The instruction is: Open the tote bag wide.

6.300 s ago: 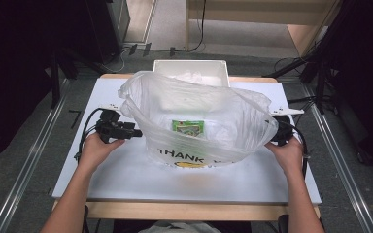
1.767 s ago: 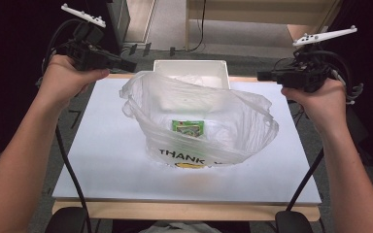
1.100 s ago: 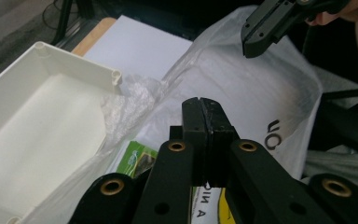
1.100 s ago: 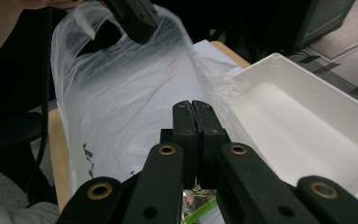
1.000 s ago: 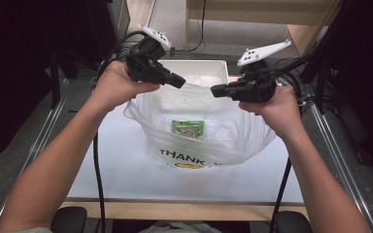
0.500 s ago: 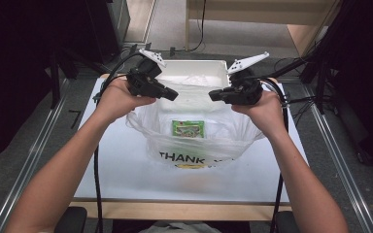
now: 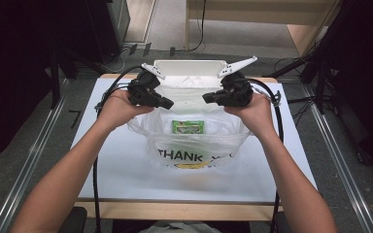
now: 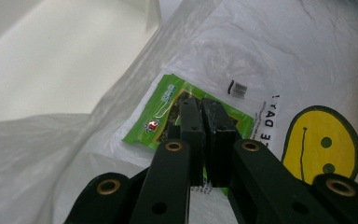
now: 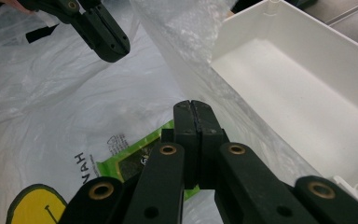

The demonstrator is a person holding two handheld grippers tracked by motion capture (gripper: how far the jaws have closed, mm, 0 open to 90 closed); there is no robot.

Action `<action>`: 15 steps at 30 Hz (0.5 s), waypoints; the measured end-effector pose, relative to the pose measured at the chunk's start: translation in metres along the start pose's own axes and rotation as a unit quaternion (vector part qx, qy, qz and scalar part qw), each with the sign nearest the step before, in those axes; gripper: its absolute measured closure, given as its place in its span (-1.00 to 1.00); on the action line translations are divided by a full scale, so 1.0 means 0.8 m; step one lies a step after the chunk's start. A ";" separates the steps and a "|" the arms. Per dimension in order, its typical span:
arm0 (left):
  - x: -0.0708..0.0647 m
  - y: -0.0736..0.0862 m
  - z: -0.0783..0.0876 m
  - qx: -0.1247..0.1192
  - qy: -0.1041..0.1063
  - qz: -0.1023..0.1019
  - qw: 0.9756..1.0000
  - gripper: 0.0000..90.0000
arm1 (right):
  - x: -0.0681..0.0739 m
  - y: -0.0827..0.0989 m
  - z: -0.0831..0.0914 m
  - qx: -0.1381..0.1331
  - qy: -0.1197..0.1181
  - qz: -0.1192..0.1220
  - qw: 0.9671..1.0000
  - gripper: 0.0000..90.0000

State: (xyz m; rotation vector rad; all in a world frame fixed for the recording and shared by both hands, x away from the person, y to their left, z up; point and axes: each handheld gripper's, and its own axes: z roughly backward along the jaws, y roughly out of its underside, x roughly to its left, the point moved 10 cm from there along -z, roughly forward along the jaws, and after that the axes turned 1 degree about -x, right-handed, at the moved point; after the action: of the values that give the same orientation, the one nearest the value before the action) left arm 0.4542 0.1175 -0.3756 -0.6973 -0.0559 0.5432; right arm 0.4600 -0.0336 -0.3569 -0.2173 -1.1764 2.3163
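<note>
A clear plastic bag (image 7: 223,141) printed "THANK YOU" with a yellow smiley (image 8: 321,140) stands open in the middle of the white table (image 7: 121,179). A green packet (image 7: 188,127) lies inside it. Both grippers hover over the bag's mouth, tips facing each other. My left gripper (image 7: 167,103) is shut, its jaws (image 8: 202,107) pointing down at the green packet (image 8: 163,102) with nothing visible between them. My right gripper (image 7: 206,97) is also shut (image 9: 192,106), above the packet (image 9: 130,161) and the bag's far wall (image 9: 191,42). The left gripper (image 9: 105,35) shows in the right gripper view.
A white empty bin (image 7: 187,65) stands right behind the bag at the table's back edge, seen close in the right gripper view (image 9: 298,84). Bare table lies to both sides and in front of the bag. Cables trail from both hands.
Both hands came off the table, rose high and wide, then swung inward and down. The shut grippers now sit close together over the bag's mouth.
</note>
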 end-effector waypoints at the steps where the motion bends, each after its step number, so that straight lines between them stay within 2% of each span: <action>1: 0.002 0.003 -0.002 0.000 -0.001 0.001 1.000 0.98 | -0.002 0.002 -0.004 0.000 0.000 0.000 1.000 1.00; 7: 0.015 0.024 -0.015 0.002 -0.005 0.020 1.000 0.97 | -0.005 0.011 -0.020 -0.002 -0.004 -0.011 1.000 1.00; 11: 0.019 0.031 -0.017 -0.003 -0.001 0.031 1.000 0.97 | -0.011 0.018 -0.024 -0.023 0.002 -0.019 1.000 1.00; 15: 0.021 0.036 -0.019 -0.006 0.002 0.038 0.999 0.97 | -0.020 0.039 -0.031 -0.012 0.003 -0.034 0.999 1.00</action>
State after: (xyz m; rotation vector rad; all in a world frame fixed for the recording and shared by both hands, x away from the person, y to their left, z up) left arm 0.4586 0.1347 -0.4077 -0.7140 -0.0288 0.6145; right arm 0.4708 -0.0395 -0.3977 -0.1901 -1.1901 2.2420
